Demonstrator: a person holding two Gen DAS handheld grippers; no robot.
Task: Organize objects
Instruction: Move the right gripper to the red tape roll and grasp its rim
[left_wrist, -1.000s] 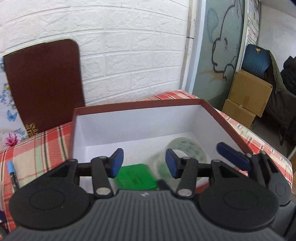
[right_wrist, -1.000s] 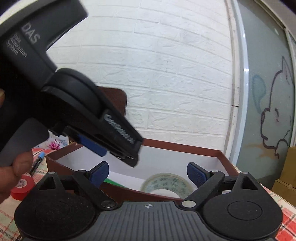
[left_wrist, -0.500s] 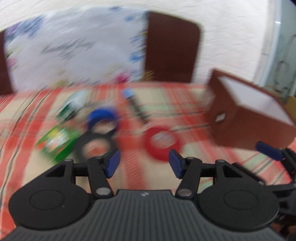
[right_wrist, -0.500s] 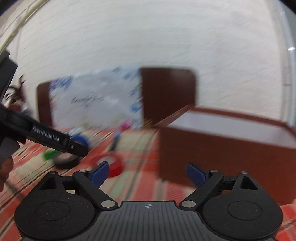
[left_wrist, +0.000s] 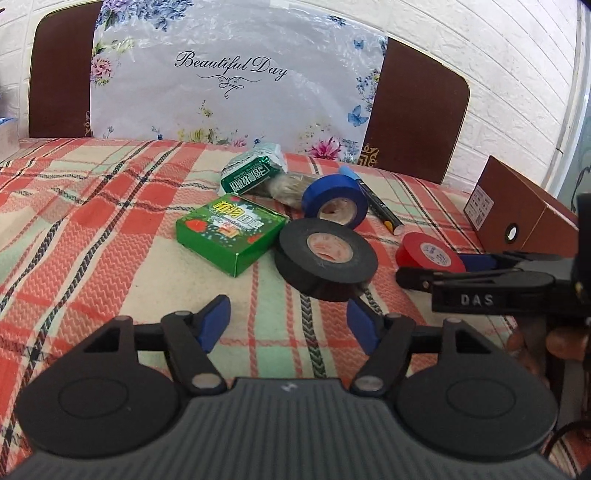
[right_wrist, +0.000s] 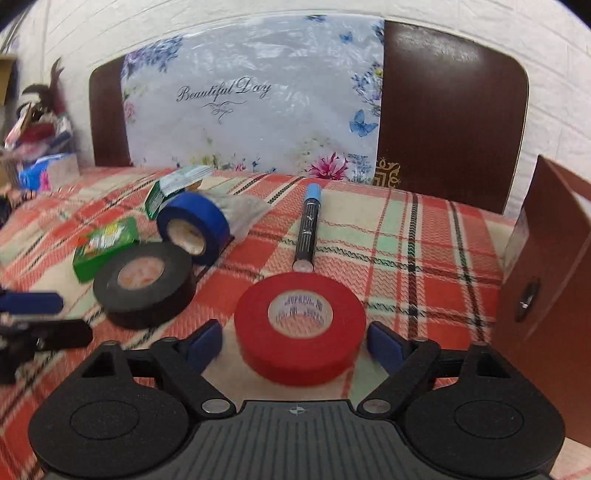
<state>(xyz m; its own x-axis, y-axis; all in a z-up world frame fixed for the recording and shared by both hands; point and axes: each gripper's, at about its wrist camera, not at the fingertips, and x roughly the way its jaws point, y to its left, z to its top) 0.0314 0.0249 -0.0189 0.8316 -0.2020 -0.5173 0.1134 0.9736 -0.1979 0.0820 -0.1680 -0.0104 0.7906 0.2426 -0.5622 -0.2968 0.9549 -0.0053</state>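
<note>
Now both tools face loose items instead of the box; left tool (left_wrist: 288, 319) opening, empty; right tool (right_wrist: 294, 341) closing around red tape (right_wrist: 300, 326).

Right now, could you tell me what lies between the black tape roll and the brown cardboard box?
The red tape roll, flat on the checked tablecloth; the right wrist view shows it best.

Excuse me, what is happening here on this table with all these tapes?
A person holds a gripper in each hand and is tidying small things off a plaid tablecloth into a brown box. The right gripper is closing around a red tape roll, its pads not yet touching. The left gripper is opening, empty, just short of a black tape roll. A blue tape roll, a green box and a marker wait behind.
</note>
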